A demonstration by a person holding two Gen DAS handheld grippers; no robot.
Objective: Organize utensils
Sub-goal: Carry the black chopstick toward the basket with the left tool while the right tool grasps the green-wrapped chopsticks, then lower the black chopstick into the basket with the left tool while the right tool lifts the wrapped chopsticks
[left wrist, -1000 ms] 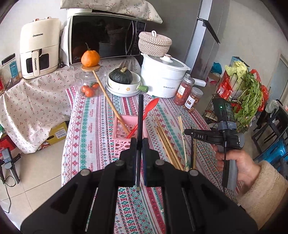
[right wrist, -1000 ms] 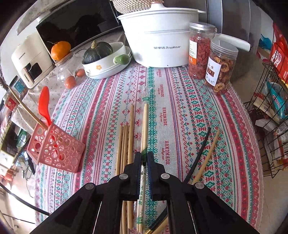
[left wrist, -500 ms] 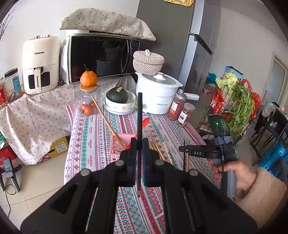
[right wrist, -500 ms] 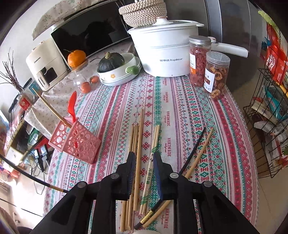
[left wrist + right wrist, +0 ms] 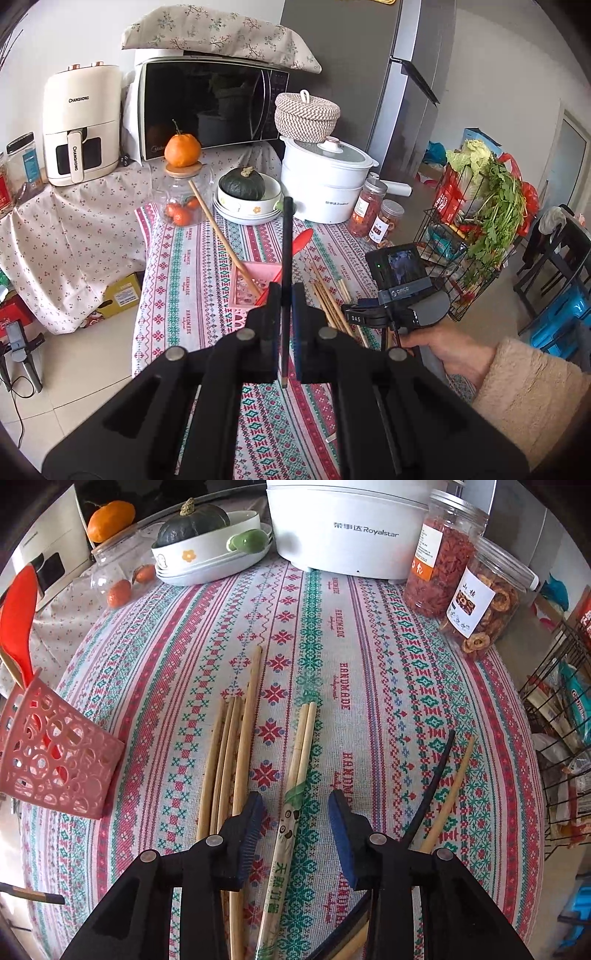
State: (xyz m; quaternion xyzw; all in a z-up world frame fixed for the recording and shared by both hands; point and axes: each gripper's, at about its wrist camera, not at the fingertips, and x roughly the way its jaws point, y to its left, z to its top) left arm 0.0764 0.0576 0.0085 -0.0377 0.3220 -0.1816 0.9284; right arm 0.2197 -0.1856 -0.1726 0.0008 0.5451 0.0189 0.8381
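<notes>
My left gripper is shut on a black chopstick and holds it upright above the table, in front of the pink perforated basket. The basket holds a red spoon and a long wooden chopstick. My right gripper is open low over the table, its jaws on either side of a wrapped pair of wooden chopsticks. A bundle of bare wooden chopsticks lies left of it. A black chopstick and a wooden one lie to the right. The pink basket stands far left.
At the back stand a white pot, two snack jars, a bowl with a green squash and a glass jar topped by an orange. A wire rack with greens stands off the table's right edge.
My right gripper has opened and dropped low over the wrapped chopsticks. My left gripper has lifted and drawn back with the black chopstick still held.
</notes>
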